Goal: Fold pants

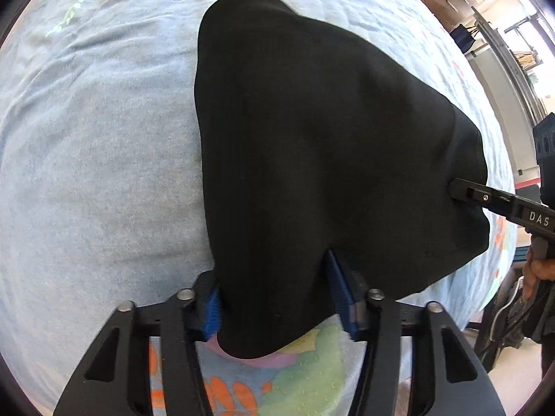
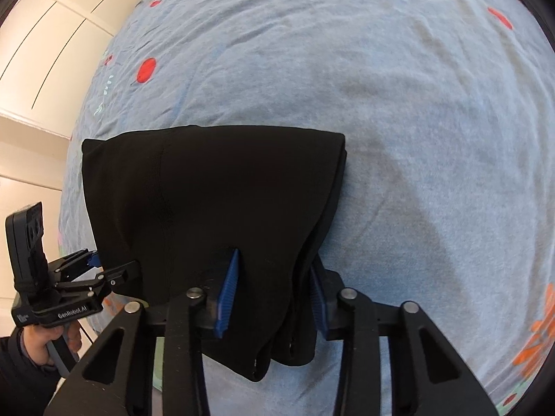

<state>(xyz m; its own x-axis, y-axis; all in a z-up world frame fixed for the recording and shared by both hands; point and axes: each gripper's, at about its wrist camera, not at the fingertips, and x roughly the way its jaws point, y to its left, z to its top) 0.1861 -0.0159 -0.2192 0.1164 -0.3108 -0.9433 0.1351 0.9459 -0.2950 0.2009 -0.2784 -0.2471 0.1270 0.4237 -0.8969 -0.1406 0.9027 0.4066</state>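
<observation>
Left wrist view shows the black pants (image 1: 312, 145) spread over a light blue bedsheet (image 1: 86, 173) printed with red dots and leaves. The left gripper (image 1: 277, 298) is seen with its blue pads set on either side of a near corner of the fabric, the cloth bunched between them, so that corner is taken as gripped. At the right edge of this view the right gripper (image 1: 458, 187) is seen end-on, its tip pressed into the opposite edge of the garment.

In the right wrist view the right gripper (image 2: 274, 291) is clenched on several stacked layers of the pants (image 2: 215, 190), whose folded edges hang between the pads. The garment is already doubled into a compact block with a straight far edge. The left gripper (image 2: 114, 263) appears at the lower left, held by a hand (image 2: 45, 343) in a dark sleeve, and is closed on the near left corner.

Both near corners are judged to be held so that the layers stay aligned and the cloth stays taut between them. The next fold could then be carried over evenly. Slipping of the inner layers is the likely risk.
</observation>
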